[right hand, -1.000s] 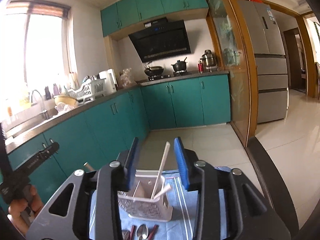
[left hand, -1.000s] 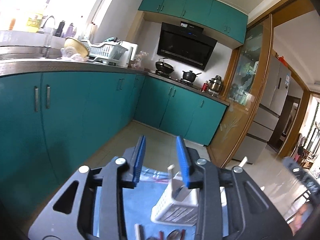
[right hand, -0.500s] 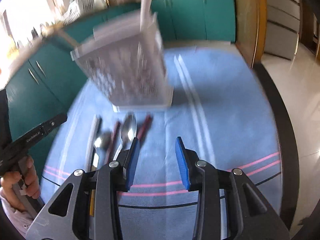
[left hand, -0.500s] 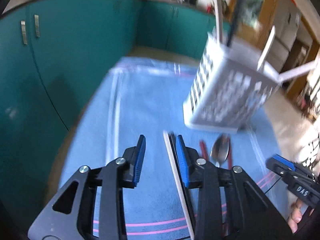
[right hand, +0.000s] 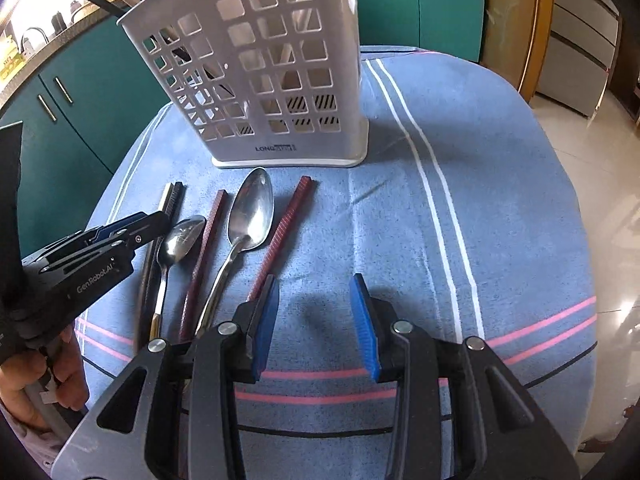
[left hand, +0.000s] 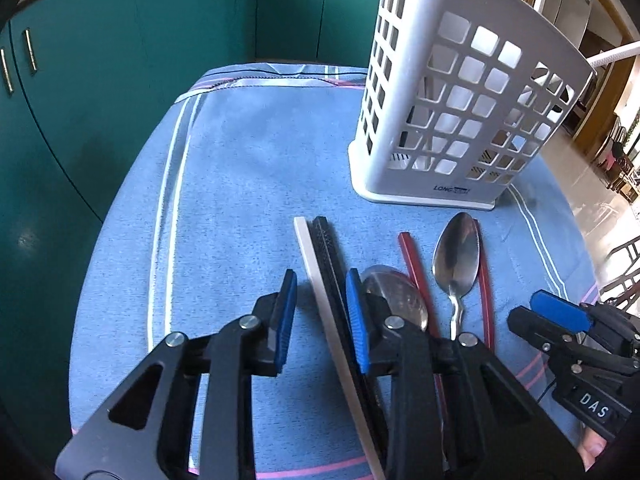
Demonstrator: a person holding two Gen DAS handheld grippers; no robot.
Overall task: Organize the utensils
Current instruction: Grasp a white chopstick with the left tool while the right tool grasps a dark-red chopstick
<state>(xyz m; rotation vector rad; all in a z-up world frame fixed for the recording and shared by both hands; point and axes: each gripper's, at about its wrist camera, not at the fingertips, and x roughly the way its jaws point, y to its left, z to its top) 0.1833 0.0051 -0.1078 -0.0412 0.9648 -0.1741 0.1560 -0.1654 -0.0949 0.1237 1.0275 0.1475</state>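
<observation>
Blue striped cloth point(right hand: 400, 208) before teal cabinets point(left hand: 100, 80); left tongs point(left hand: 320, 300) narrowing around chopsticks point(left hand: 324, 264), right tongs point(right hand: 314, 304) gaping empty.

White perforated plastic utensil caddy point(right hand: 276, 80), glossy steel spoons point(right hand: 250, 216), ribbed red chopsticks point(right hand: 286, 224), matt blue woven cloth point(right hand: 400, 220)

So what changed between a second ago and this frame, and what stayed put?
Both grippers dropped from facing the kitchen to the blue cloth. The left gripper now straddles the white chopstick and black chopstick, its jaws just closing but not yet pressing. The right gripper remains open over bare cloth. The white basket, spoons and red chopsticks look unmoved.
</observation>
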